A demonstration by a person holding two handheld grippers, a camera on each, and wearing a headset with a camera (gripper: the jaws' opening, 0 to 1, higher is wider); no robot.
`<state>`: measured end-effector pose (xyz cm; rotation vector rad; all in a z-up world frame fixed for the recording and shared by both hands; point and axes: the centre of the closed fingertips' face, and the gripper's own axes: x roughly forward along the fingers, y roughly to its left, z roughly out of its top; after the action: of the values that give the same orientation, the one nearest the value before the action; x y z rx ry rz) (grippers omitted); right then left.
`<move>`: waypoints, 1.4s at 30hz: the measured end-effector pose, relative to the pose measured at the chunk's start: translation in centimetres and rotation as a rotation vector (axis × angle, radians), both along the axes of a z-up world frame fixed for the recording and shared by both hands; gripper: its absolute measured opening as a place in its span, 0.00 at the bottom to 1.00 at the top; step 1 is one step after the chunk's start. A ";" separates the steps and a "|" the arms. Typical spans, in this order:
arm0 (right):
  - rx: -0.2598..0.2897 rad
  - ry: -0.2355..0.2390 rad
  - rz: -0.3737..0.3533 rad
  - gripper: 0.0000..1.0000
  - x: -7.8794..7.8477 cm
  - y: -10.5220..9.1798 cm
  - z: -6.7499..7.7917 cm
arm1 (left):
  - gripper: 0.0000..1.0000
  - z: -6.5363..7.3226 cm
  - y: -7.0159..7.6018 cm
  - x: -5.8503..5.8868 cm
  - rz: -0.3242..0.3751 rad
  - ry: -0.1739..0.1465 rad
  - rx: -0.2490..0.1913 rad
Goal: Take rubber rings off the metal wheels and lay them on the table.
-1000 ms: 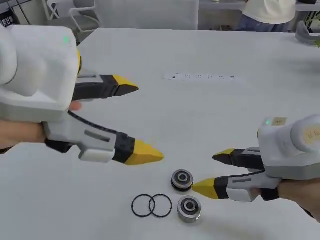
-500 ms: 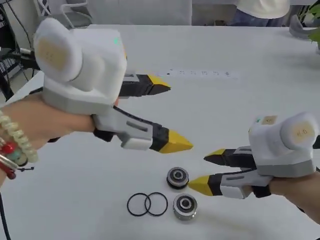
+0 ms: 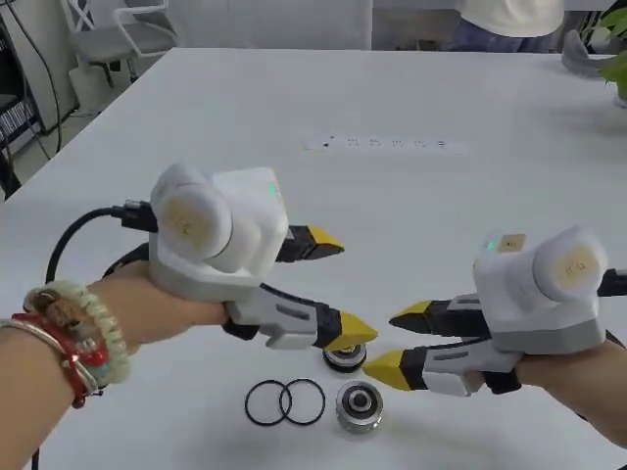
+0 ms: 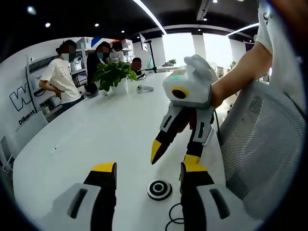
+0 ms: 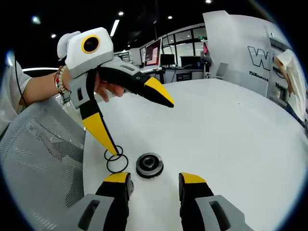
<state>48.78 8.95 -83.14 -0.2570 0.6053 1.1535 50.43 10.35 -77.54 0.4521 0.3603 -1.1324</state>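
Nearest the viewer, two thin black rubber rings [image 3: 284, 402] lay flat on the white table [image 3: 441, 225], side by side and touching or slightly overlapping. Just to their right a metal wheel [image 3: 359, 406] lay on its side, hub facing up. A little farther back was a second wheel [image 3: 342, 356], partly covered by the lower yellow jaw tip of the left gripper [image 3: 348, 286]. That gripper's jaws were spread wide and held nothing. The wrist of the hand holding it wore beaded bracelets [image 3: 74, 333]. Opposite, the right gripper [image 3: 390, 343] pointed in from the right with its jaws parted and empty, its lower tip just beside the second wheel. In the right gripper view, one wheel sat straight ahead between the jaws, with the rings to its left. Beyond the grippers a row of small marks [image 3: 392, 145] crossed the tabletop. An office chair [image 3: 127, 34] stood past the table's far left corner.
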 end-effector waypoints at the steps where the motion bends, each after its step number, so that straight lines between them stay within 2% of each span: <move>1: -0.001 0.005 -0.002 0.37 0.0 0.0 -0.1 | 0.49 -0.4 0.1 0.0 0.004 0.007 0.004; 4: -0.009 0.016 -0.006 0.35 -0.1 0.0 -0.3 | 0.47 -1.4 0.3 0.1 0.021 0.035 0.004; 8: -0.023 0.016 -0.003 0.34 -0.1 0.0 -0.7 | 0.42 -3.0 0.4 -0.1 0.013 0.049 0.046; 13: -0.039 0.023 0.013 0.29 -0.5 0.4 -1.2 | 0.34 -4.3 0.3 -0.4 0.008 0.078 0.063; 20: -0.044 0.017 0.014 0.24 -0.6 0.8 -1.4 | 0.26 -4.5 0.5 -0.1 0.032 0.097 0.051; 26: -0.038 0.027 -0.002 0.21 -0.3 0.9 -1.5 | 0.18 -5.2 0.5 -0.5 0.021 0.114 0.064; 31: -0.026 0.052 -0.020 0.18 -0.3 1.1 -1.7 | 0.17 -5.5 0.4 -0.7 0.014 0.113 0.080; 42: -0.032 0.058 -0.018 0.16 -0.3 1.5 -2.0 | 0.12 -5.9 0.7 -0.6 0.024 0.123 0.085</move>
<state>48.45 10.41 -85.16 -0.2454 0.6768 1.1376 49.83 11.02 -83.41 0.4523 0.5215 -1.1268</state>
